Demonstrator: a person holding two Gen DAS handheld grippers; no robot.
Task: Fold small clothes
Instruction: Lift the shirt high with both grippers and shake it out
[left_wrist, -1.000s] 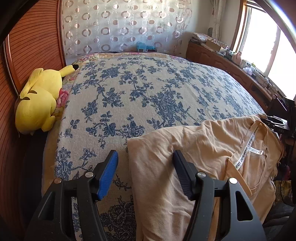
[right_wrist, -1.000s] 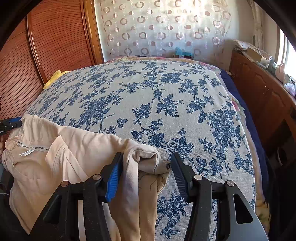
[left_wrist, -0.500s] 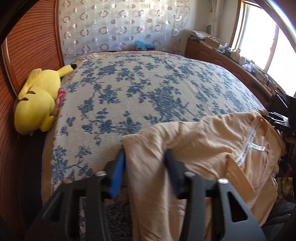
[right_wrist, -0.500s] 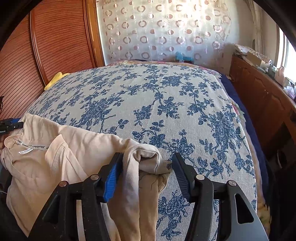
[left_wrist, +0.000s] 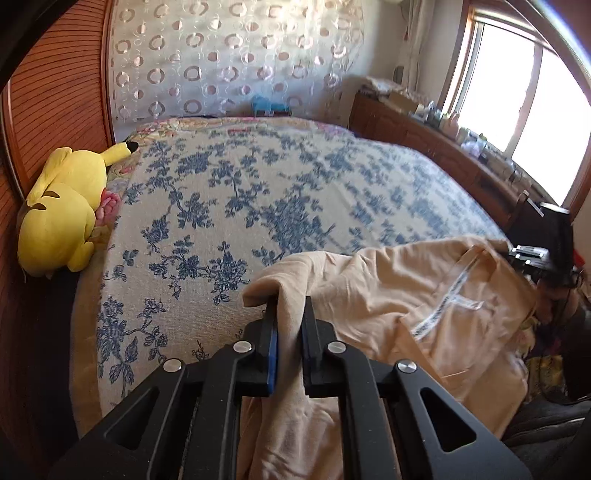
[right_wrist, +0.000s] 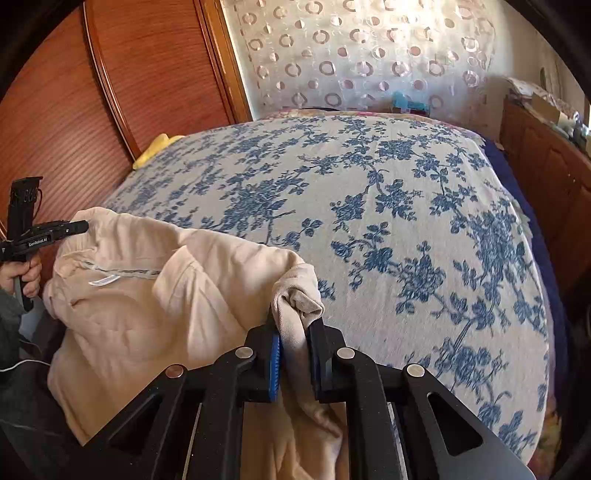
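Both claws are closing onto the beige shirt at the bed's near edge, left claw and right claw each pinching a bunched corner.

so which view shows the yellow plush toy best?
Left wrist view. The yellow plush toy shows nearly whole there, lying at the bed's left edge against the wooden panel. The right wrist view catches only a small yellow sliver past the bed's far left edge.
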